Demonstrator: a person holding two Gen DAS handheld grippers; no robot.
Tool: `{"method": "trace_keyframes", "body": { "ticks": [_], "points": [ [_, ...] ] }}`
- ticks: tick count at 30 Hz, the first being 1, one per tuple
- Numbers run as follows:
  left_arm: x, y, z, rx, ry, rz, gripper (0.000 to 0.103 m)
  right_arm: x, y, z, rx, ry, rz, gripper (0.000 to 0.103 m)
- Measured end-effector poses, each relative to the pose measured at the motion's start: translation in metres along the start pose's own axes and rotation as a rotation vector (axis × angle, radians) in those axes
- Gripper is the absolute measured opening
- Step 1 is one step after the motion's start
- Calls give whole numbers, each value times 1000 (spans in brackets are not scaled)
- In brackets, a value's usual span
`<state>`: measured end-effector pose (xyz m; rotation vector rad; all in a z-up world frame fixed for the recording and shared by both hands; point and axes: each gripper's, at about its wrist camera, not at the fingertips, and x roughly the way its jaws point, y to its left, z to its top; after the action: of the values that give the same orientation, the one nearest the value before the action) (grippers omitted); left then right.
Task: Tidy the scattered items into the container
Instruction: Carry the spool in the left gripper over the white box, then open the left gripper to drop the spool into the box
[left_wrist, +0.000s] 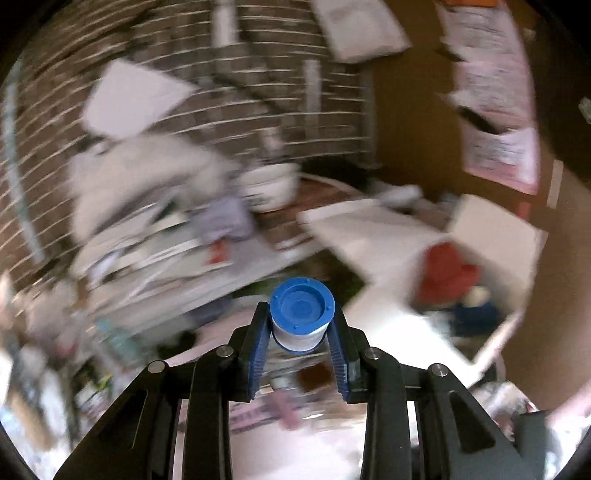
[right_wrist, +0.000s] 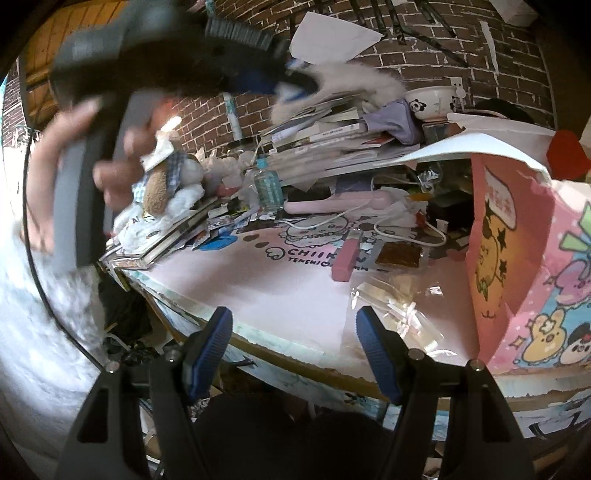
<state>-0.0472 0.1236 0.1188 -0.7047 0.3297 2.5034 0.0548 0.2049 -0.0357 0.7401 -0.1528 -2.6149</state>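
Pink mat (right_wrist: 295, 291) (reads "CHIIK…"), left tongs (left_wrist: 301, 325) gripping blue-capped bottle (left_wrist: 302, 314)

A dark brick wall (right_wrist: 424, 66) with pale mortar – papers (right_wrist: 332, 37) taped across it.

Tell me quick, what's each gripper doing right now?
Left gripper: closed on a blue-capped white bottle.
Right gripper: open, nothing between its fingers.
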Motion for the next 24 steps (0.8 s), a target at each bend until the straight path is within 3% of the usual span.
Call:
{"method": "trace_keyframes", "body": {
  "ticks": [4, 9, 16, 20, 21, 24],
  "points": [
    [15, -41, 15, 77, 64, -123, 26, -2, -4, -2, 13, 3, 0, 67],
    [42, -86, 26, 178, 155, -207, 26, -4, -4, -4, 14, 1, -3, 67],
    [82, -116, 30, 218, 307, -222, 26, -7, -5, -5, 17, 4, -4, 67],
    [101, -129, 28, 259, 363, -160, 26, -7, -7, -6, 22, 5, -3, 67],
    [105, -131, 28, 266, 367, -137, 33, -7, -7, -6, 23, 4, -3, 67],
    [108, -130, 26, 269, 343, -110, 69, -10, -7, -6, 23, 1, -5, 67]
  ]
}}
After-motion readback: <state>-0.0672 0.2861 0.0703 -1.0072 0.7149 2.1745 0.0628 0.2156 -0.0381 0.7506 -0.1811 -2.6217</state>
